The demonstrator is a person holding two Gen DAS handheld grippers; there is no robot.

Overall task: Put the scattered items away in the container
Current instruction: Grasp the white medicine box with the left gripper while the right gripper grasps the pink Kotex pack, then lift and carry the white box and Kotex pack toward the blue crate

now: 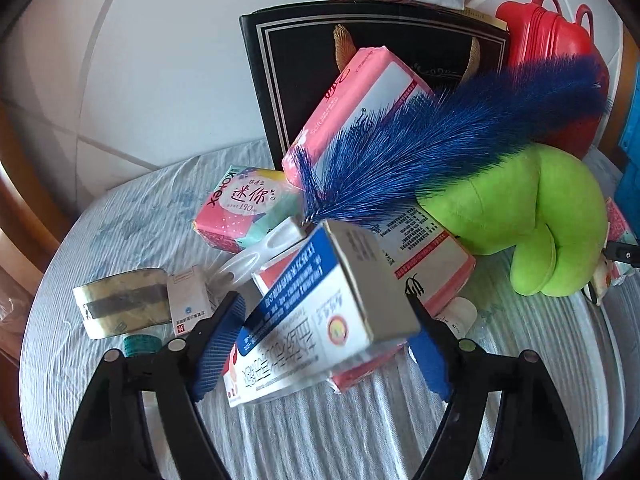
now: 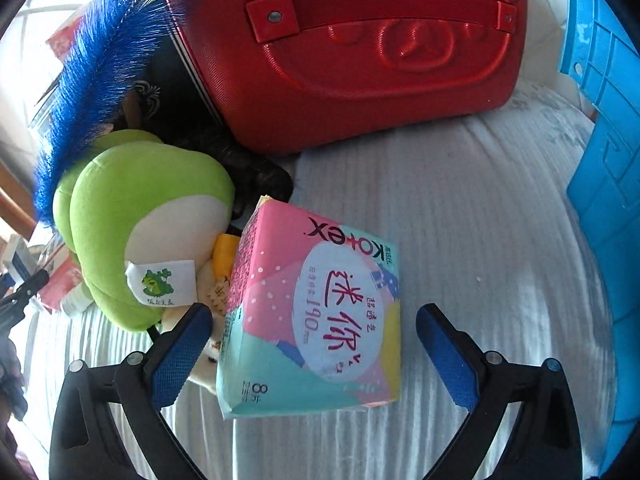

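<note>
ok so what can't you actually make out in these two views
- Inside of the black printed cardboard box: left wrist view, blocked by the pink tissue pack and blue bristle duster.
- Face of the green plush toy: turned away in both views.
- Blue plastic crate: right wrist view, cut off by the frame edge.
- Small white bottle: left wrist view, mostly hidden behind the left gripper and its blue and white carton.

Blue duster (image 1: 460, 140) hides much of the pink pack (image 1: 352, 108) — print unreadable.
</note>
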